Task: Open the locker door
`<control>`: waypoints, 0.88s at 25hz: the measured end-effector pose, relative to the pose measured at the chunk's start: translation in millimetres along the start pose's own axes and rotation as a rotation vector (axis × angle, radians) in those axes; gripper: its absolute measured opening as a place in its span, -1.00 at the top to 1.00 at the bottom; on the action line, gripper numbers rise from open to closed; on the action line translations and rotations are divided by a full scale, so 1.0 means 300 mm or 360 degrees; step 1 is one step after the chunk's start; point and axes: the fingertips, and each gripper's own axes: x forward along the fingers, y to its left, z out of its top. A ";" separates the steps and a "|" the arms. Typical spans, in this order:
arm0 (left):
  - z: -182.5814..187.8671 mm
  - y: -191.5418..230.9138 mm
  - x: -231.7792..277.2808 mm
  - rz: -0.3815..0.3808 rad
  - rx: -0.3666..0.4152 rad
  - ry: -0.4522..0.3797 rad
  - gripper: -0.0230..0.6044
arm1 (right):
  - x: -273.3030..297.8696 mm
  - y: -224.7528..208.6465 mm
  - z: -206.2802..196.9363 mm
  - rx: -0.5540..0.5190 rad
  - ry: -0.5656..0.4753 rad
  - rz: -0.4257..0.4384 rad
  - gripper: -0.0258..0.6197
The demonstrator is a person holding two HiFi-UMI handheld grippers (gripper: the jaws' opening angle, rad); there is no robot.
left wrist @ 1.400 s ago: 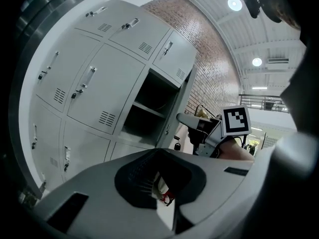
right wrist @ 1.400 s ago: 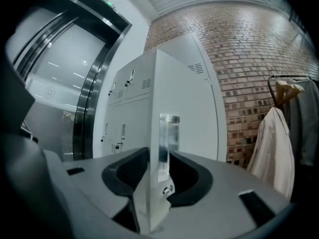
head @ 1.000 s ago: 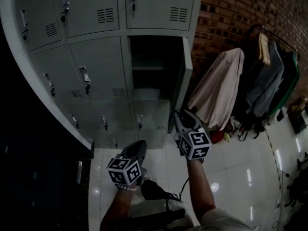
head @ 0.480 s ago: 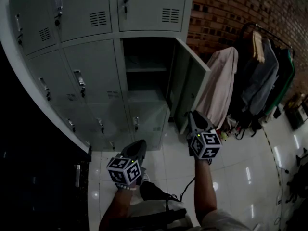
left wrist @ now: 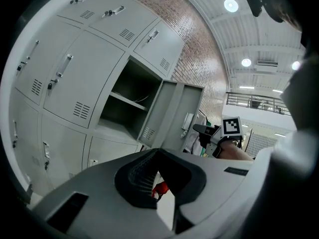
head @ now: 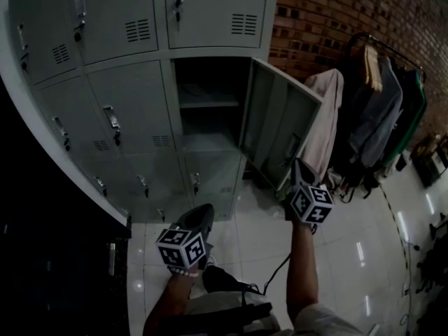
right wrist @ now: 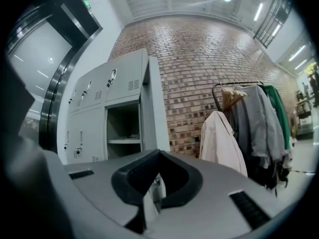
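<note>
Standing well open off the locker bank [head: 133, 117], hinged right of its dark compartment [head: 206, 103]: the locker door [head: 280, 124]. With the right gripper [head: 297, 170] fingers just drawn shut at its free edge by the latch [left wrist: 187, 121], hold unclear, sweep wider along the hinge arc. Leave the left gripper [head: 201, 215], fingers seemingly closed and empty, low.

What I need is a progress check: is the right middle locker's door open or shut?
Open: the door stands swung out, baring the compartment and its shelf.
</note>
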 end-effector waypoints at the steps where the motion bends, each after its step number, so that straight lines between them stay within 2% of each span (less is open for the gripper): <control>1: 0.001 0.004 0.002 0.0001 -0.0002 0.0000 0.93 | 0.002 -0.004 0.001 -0.0004 -0.0002 -0.0002 0.90; 16: 0.002 0.044 -0.054 0.0028 -0.0017 -0.0020 0.93 | -0.025 0.052 0.012 -0.0102 0.0012 -0.0049 0.90; 22: 0.024 0.036 -0.129 0.0059 -0.0025 -0.0070 0.93 | -0.075 0.117 0.043 -0.0144 -0.0004 -0.0018 0.90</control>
